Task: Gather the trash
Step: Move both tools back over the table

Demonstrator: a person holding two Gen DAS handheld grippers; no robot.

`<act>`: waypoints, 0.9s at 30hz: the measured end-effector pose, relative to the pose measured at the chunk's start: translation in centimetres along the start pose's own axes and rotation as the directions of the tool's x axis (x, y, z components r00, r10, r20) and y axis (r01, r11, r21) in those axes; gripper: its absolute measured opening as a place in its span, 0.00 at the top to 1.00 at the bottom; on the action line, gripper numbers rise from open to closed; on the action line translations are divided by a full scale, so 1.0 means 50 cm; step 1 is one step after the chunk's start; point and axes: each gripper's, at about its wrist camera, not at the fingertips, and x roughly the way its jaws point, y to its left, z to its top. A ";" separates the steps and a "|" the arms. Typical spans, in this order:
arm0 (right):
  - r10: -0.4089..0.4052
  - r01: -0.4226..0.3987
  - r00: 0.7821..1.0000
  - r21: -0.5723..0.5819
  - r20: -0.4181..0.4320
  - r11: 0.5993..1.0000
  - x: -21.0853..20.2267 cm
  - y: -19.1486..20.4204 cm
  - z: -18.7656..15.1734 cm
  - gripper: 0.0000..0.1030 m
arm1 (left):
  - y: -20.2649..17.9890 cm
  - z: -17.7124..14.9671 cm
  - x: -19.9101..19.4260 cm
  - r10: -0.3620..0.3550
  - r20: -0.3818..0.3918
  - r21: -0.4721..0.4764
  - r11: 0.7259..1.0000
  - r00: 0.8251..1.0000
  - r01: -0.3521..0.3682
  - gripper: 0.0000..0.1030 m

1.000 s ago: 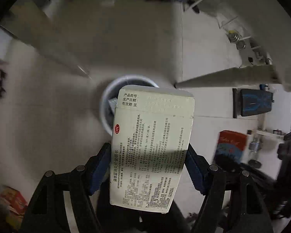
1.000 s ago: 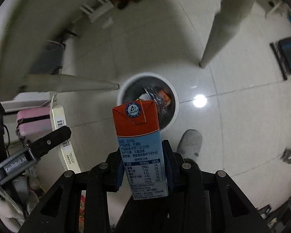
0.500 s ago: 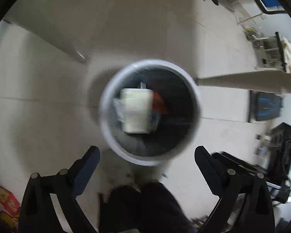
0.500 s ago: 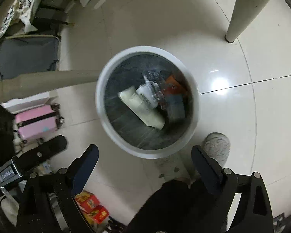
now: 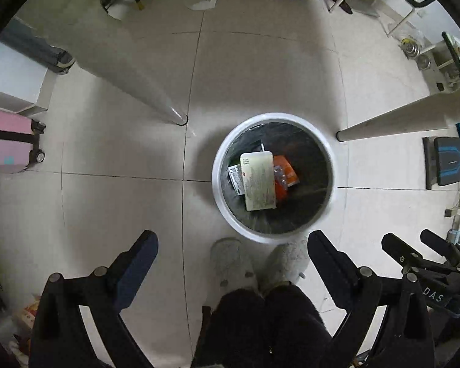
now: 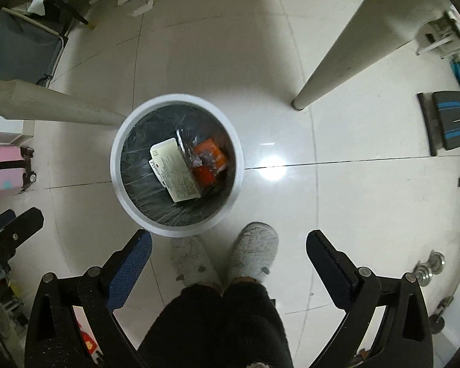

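Inside white-rimmed bin (image 5: 220, 184), cream printed box (image 5: 259, 181) beside orange carton (image 5: 286, 171).

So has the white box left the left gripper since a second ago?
Yes. The white box has dropped from the left gripper, now open, into the bin, beside the orange carton.

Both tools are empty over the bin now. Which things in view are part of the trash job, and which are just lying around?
Job:
white trash bin
cream medicine box inside it
orange carton inside it
left tool, open
right tool, open

Lying about:
pink suitcase
table legs
white paper scrap
dark blue-marked board
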 end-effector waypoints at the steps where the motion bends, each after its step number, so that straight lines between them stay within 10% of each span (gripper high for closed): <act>1: 0.001 -0.001 1.000 0.001 0.003 1.000 -0.021 -0.003 -0.003 0.01 | -0.001 -0.002 -0.017 -0.004 0.001 -0.002 1.000 1.000 0.004 0.03; 16: 0.051 -0.046 0.992 -0.039 0.116 0.998 -0.501 0.029 -0.091 0.01 | -0.036 -0.054 -0.398 -0.020 0.100 0.023 1.000 0.995 0.017 0.03; 27: 0.184 -0.178 0.964 -0.049 0.194 0.983 -0.792 0.049 -0.047 0.01 | -0.050 0.022 -0.636 0.034 0.276 -0.007 0.999 0.961 -0.033 0.03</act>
